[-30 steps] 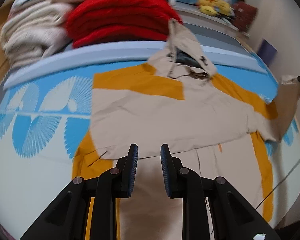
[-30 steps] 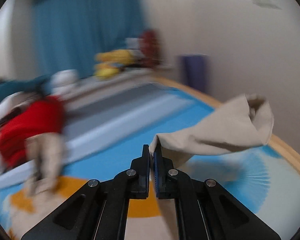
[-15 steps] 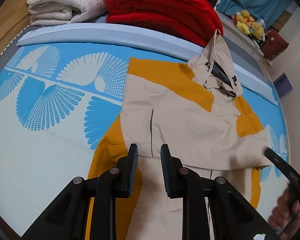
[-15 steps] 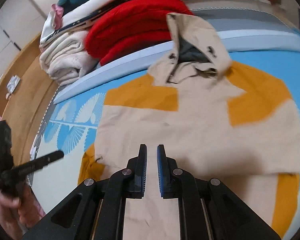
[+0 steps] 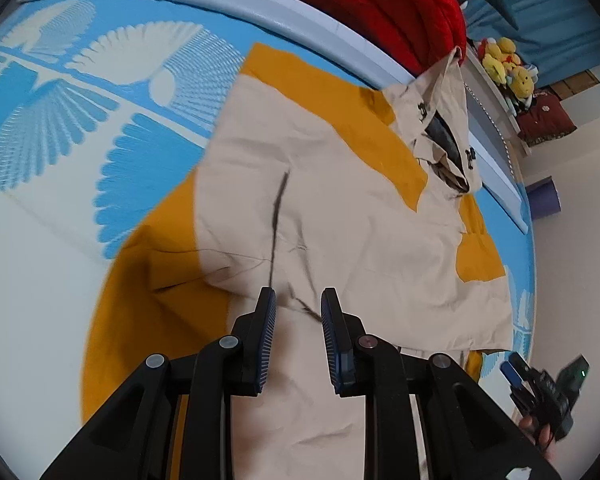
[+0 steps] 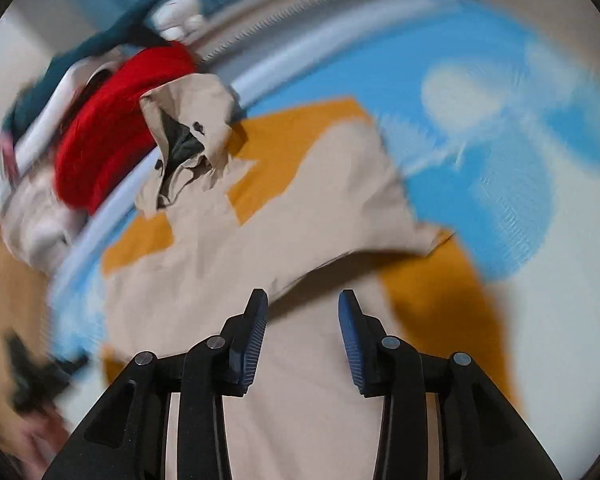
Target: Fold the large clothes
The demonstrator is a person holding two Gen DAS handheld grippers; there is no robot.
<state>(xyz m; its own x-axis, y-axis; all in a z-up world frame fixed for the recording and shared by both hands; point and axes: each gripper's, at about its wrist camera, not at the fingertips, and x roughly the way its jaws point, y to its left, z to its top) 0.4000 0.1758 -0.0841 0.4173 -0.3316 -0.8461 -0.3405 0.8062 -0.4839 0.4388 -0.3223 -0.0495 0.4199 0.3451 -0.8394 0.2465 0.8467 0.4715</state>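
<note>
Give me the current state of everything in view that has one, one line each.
Jacket: spread flat on the mat, both sleeves folded across the chest, hood up against the red pile.
Hood: open, dark lining showing.
Left gripper: jaws open, empty, over the jacket.
Right gripper: jaws open wide, empty, view blurred.
Red blanket: folded, stacked beyond the mat.
Mat: laid flat.

Even, bright indoor light; no glare. Soft shadow under folded sleeve edge ahead of right gripper point(image 6: 302, 322). Left view mostly sharp, slight smear ahead-left. Right view heavily motion-blurred, worst toward rim. Strong fisheye bending, dark vignette at corners.
</note>
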